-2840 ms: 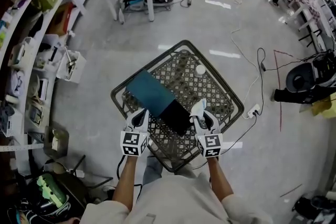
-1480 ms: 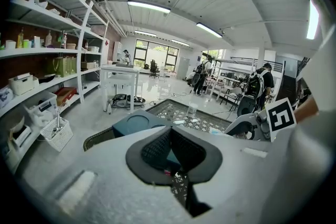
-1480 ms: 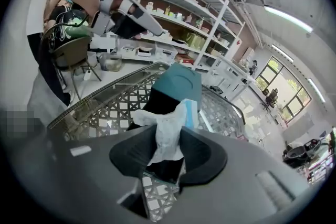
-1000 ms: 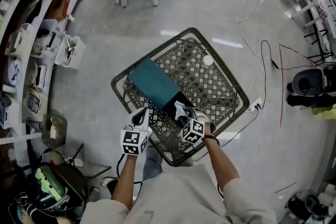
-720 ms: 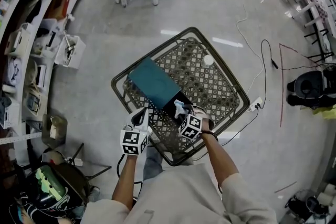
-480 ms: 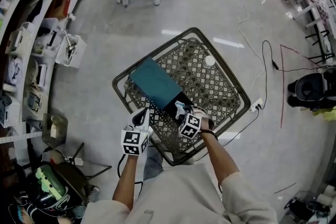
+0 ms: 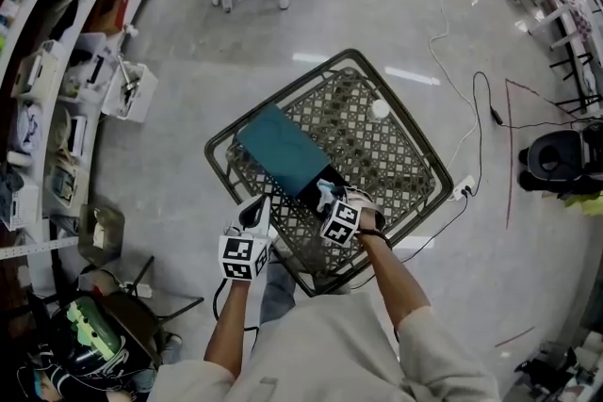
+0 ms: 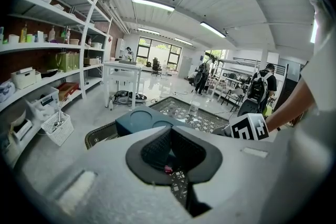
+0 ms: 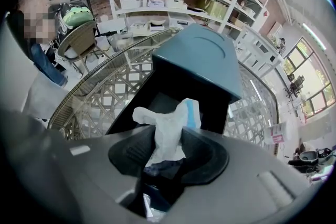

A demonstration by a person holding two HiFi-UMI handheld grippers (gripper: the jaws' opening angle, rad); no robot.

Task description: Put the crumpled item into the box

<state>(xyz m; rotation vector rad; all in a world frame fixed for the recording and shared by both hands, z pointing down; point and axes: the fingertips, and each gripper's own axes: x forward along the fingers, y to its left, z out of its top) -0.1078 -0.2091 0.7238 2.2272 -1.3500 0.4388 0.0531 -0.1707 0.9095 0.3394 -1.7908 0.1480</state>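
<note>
Release looks to be the step in hand: the right claw [image 9: 164, 138] is spreading with the white-and-blue crumpled item [image 9: 169, 122] between its pads, which seem to touch it yet. The item sits right at the dark open mouth of the teal box [image 9: 202, 57], straight ahead along the claw. The box lies on its side on the lattice worktop [image 7: 382, 160], long axis pointing away from this claw. The left claw [image 8: 170, 132], pressed together and empty, waits beside the box

Overhead head view; gripper views (close) face box [image 7: 280, 148].
</note>
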